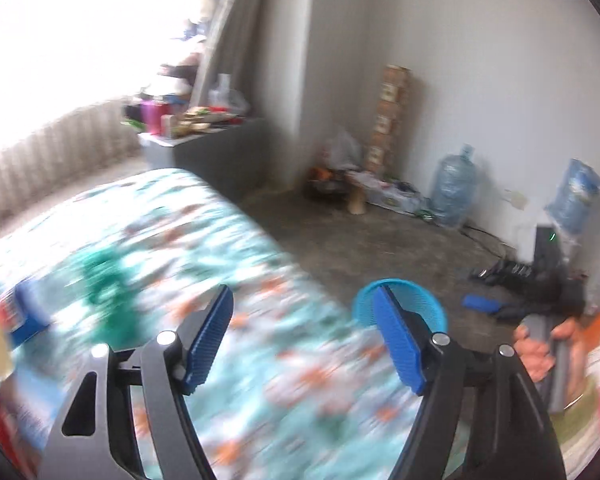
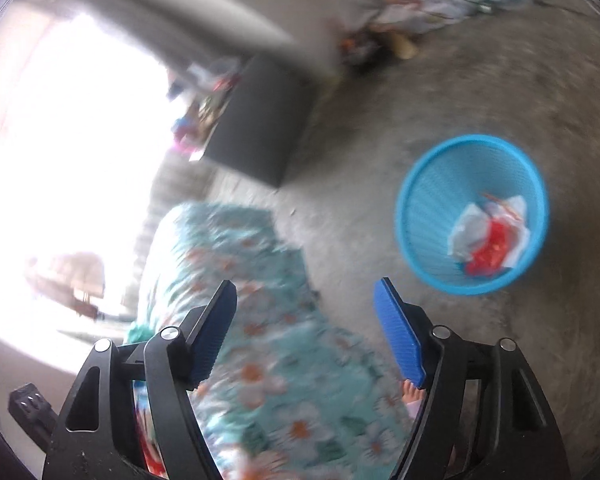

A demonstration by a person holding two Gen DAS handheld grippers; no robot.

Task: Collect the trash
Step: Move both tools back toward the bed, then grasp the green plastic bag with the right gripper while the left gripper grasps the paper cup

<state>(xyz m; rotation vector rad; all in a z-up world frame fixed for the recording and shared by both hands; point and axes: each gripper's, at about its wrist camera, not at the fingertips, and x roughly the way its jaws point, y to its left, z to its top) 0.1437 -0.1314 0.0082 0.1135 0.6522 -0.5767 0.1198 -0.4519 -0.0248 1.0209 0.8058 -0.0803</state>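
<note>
A light blue mesh waste basket [image 2: 420, 184] stands on the grey floor beside the bed; crumpled white and red wrappers [image 2: 490, 236] lie inside it. In the left wrist view the basket [image 1: 420, 292] peeks out behind the right blue pad. My left gripper [image 1: 306, 300] is open over the floral bedspread [image 1: 172, 248], nothing between its pads. My right gripper [image 2: 306, 292] is open too, empty, above the bed's edge and left of the basket. Blurred red, blue and yellow packaging [image 1: 16, 320] lies on the bed at the left edge.
A dark cabinet [image 1: 220, 160] with clutter on top stands past the bed by the bright window. Water bottles [image 1: 454, 184], boxes and bags line the far wall. A hand [image 1: 540, 344] holding the other gripper shows at the right. Cables and a blue object [image 1: 480, 304] lie on the floor.
</note>
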